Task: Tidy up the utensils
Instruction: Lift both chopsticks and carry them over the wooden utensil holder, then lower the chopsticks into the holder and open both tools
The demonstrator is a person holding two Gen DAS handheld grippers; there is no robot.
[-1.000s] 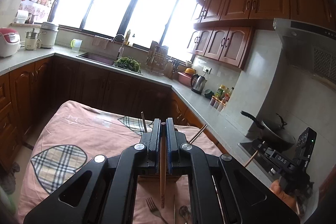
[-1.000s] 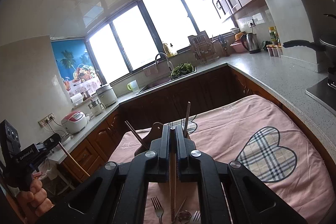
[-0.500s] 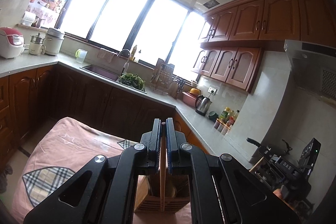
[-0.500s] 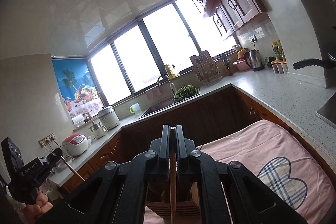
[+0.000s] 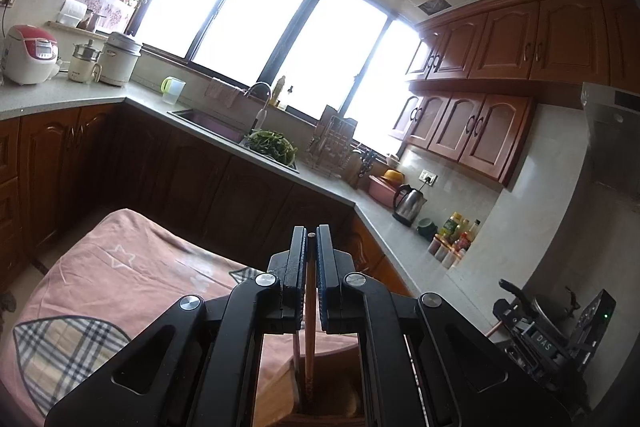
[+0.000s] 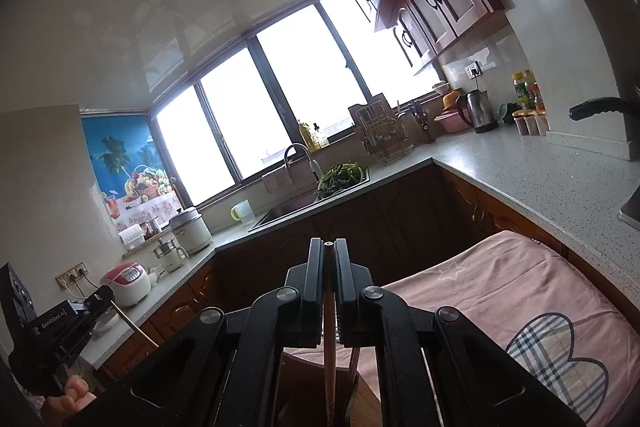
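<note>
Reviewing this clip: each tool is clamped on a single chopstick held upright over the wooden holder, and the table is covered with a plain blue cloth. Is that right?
Not quite. The cloth is pink with plaid hearts, not plain blue, as both wrist views show. The rest holds: the left tool is shut on one chopstick, the right tool on another chopstick, both over the wooden holder.

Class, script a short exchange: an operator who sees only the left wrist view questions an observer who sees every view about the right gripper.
Operator: The right gripper is only a dark shape at my frame's edge. Is it closed on anything?
Observer: Yes, the right gripper is shut on a chopstick.
Operator: What lies under that chopstick?
Observer: A wooden utensil holder; the chopstick's lower end hangs at its opening.
</note>
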